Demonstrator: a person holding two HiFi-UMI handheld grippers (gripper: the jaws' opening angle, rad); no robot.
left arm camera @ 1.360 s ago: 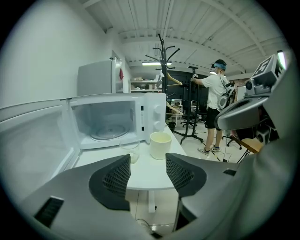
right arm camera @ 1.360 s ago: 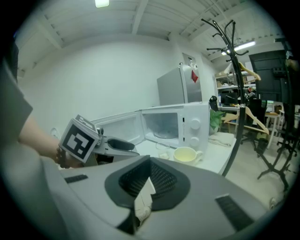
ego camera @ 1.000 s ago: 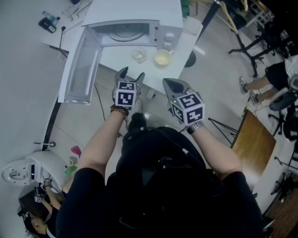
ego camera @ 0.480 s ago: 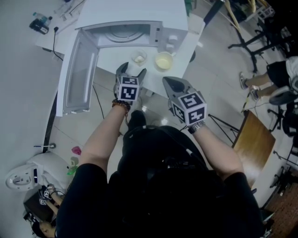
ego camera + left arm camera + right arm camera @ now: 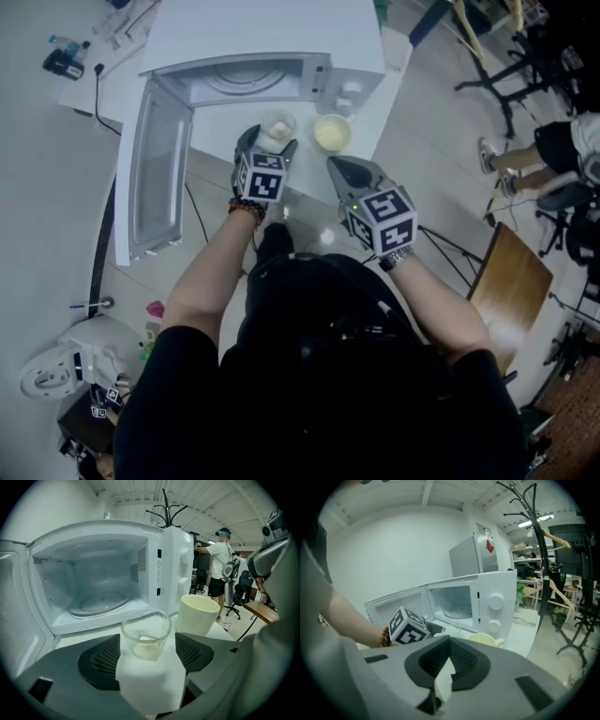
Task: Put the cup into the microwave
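Left gripper [image 5: 265,142] open around the glass cup [image 5: 145,637] on the bench [image 5: 370,122]
Its fingers [image 5: 101,660], just widened, flank the cup without pressing it, before the open microwave [image 5: 93,573] and beside a cream mug [image 5: 199,613]. The right gripper [image 5: 440,681] has its fingers closed on nothing.

There are one microwave [image 5: 262,37], one glass cup [image 5: 278,127] and one cream mug [image 5: 331,132].

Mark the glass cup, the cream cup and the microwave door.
glass cup [image 5: 146,644]: left gripper view, on its front wall.
cream cup [image 5: 197,618]: left gripper view, on its outer side.
microwave door [image 5: 155,173]: head view, on the inner window pane.
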